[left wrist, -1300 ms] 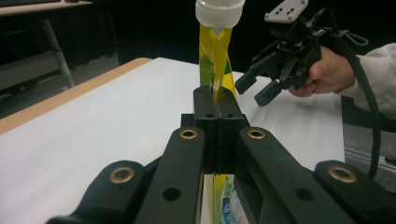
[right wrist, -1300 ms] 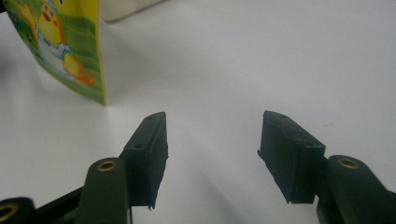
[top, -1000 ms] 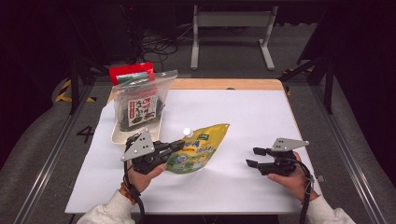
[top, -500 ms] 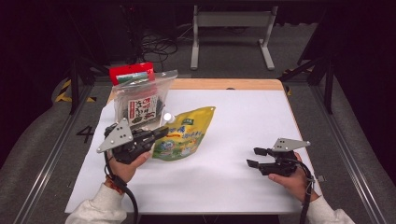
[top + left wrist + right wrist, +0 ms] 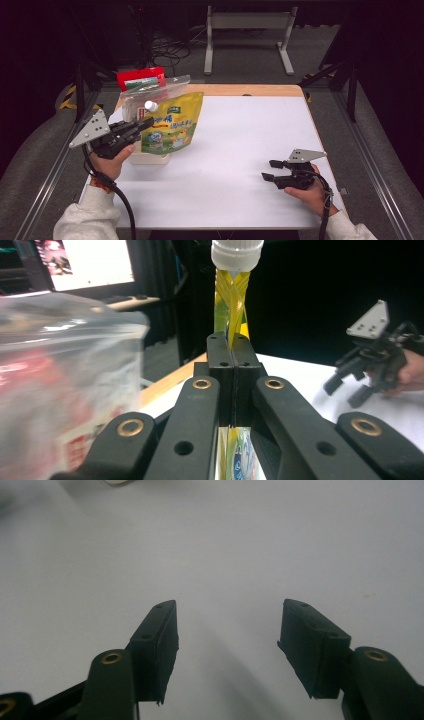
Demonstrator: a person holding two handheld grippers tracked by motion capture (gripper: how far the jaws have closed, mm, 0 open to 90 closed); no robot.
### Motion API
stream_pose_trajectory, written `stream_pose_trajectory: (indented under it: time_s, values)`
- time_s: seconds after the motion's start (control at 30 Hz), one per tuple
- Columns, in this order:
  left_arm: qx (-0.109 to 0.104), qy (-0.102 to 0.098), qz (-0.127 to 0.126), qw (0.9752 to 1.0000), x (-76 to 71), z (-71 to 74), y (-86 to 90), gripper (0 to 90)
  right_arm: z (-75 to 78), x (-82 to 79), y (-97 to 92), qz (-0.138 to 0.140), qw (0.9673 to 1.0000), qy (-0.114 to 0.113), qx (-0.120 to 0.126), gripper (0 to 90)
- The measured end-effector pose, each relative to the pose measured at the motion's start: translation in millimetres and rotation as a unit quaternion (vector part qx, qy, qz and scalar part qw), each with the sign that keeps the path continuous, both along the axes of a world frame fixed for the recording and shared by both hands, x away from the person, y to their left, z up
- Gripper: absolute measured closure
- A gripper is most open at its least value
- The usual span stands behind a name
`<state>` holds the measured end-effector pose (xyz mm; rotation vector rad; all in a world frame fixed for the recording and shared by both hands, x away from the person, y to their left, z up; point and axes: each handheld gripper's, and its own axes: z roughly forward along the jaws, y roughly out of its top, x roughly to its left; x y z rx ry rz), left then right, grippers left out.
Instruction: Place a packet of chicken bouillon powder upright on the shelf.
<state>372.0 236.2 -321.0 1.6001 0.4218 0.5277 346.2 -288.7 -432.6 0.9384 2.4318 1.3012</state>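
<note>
Yellow pouch (image 5: pixel 172 122), pinched in the left gripper (image 5: pixel 142 125), has risen toward the tray (image 5: pixel 150 159); right gripper (image 5: pixel 268 170) idles wide.

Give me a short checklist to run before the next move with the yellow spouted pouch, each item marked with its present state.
1. Left claw shut on the yellow plastic pouch with a white cap: ok, pads pinch the pouch's neck below the cap.
2. Pouch lifted off the white table: ok, it hangs above the tray.
3. Cream tray holding the clear plastic bag of packets has room for the pouch: cannot tell, the pouch hides it.
4. Right claw open with nothing between its pads: ok.
5. Right claw well apart from the pouch: ok, it sits low at the table's right.
</note>
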Motion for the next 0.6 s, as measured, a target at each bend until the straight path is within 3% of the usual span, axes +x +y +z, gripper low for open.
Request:
stream_pose_trajectory:
  time_s: [0.13, 0.37, 0.6]
  values:
    - [-0.013, 0.008, 0.002, 0.9999, 8.0, -6.5, 16.5, 90.0, -1.3, 0.1, 1.6, 0.001, 1.0, 0.004, -0.001, 39.8]
    - [-0.029, 0.013, 0.029, 0.9991, 18.6, -18.6, 44.0, 90.0, -4.2, 0.3, 4.0, 0.003, 0.9999, 0.01, -0.005, 39.4]
    - [-0.051, 0.021, 0.017, 0.9984, 22.1, -29.8, 61.2, 90.0, -5.7, 0.7, 5.9, 0.004, 0.9999, 0.013, -0.007, 39.3]
